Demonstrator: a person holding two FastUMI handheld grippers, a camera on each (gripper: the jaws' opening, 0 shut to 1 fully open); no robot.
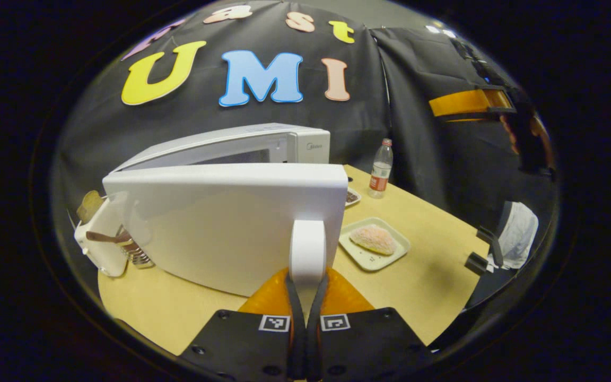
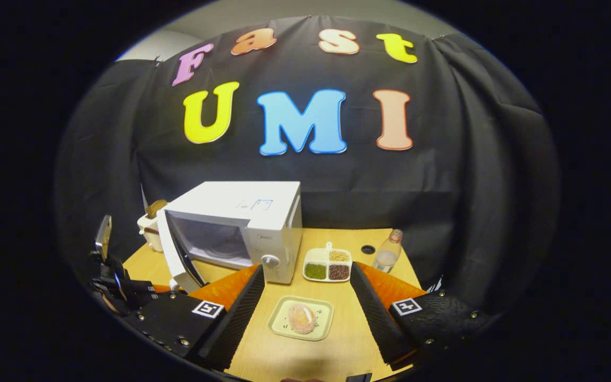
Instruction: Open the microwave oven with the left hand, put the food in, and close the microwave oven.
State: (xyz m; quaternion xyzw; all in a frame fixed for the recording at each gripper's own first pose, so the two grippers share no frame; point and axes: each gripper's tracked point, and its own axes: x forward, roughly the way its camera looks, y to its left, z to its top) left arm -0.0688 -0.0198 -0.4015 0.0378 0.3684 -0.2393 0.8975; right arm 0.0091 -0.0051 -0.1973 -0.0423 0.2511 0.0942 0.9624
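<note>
- White plastic door handle [image 1: 307, 249], a rounded vertical bar, sits pinched between the fingers of the left gripper [image 1: 306, 289], which is closed on it.
- The white microwave oven [image 2: 247, 223] stands on the pale wooden counter [image 2: 348, 339], its glossy white door [image 1: 231, 223] swung partly out, the cavity showing in the right gripper view.
- Best, I'd say, to follow the hinge's arc and not tug straight back, or the handle may slip free.
- Swing it wide enough to clear a path for the plate.
- The right gripper [image 2: 305, 313] hangs spread wide and empty above the pink bun [image 2: 301, 318] on its pale square plate [image 2: 279, 323], just in front of the oven.
- A divided dish of grains [image 2: 328, 263] and a clear water bottle [image 2: 386, 251] stand near the oven's right side.
</note>
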